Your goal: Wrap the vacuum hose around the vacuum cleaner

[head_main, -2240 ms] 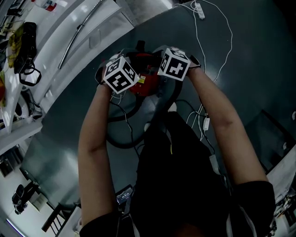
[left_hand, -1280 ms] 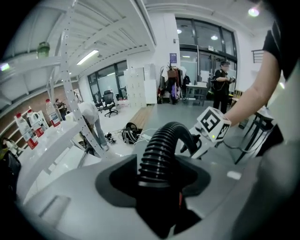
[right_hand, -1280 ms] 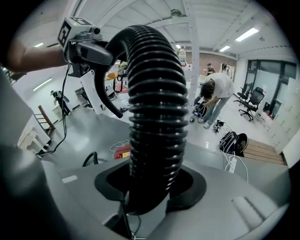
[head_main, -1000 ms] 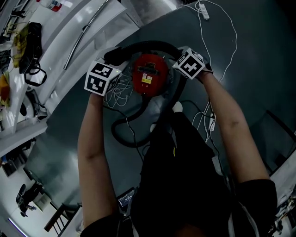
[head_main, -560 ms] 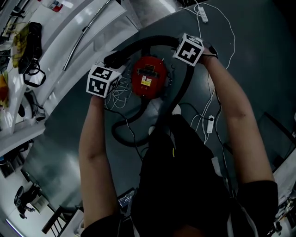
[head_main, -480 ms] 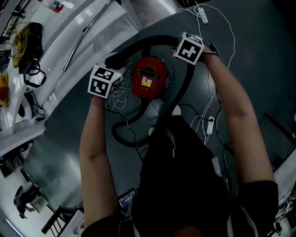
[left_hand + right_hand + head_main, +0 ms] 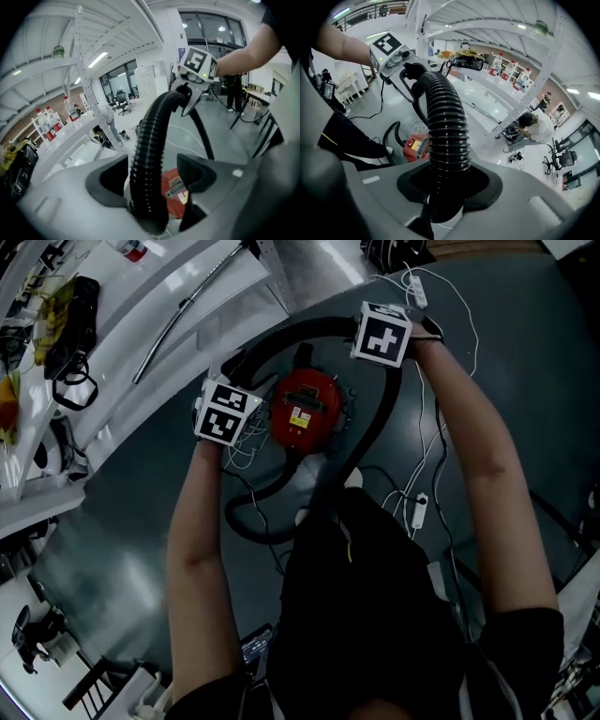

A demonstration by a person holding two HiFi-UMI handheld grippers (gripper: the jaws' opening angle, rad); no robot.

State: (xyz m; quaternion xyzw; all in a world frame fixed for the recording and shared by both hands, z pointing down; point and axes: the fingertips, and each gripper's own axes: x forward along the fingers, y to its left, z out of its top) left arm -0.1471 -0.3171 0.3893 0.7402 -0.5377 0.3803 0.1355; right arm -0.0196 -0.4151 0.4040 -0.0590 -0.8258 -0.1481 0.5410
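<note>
Okay, left gripper (image 7: 152,178): my jaws have just been opening and now stand spread. The hose (image 7: 149,140) runs between them, close to one jaw with a clear gap at the other, so it isn't pinched. Right gripper (image 7: 450,182): my jaws are pinching the hose, the ribbed tube clamped on both sides. The vacuum (image 7: 305,411), red, sits on the dark floor (image 7: 141,512), near the floor's edge by the white rack (image 7: 178,306). The hose arcs through the air from my left gripper, round the vacuum's far side, to my right gripper. From there it drops down the vacuum's right side, curls into a loose loop on the floor at its near left, and runs back to the vacuum's near side. My grippers sit either side of the vacuum, the left just beside it, the right farther out.
</note>
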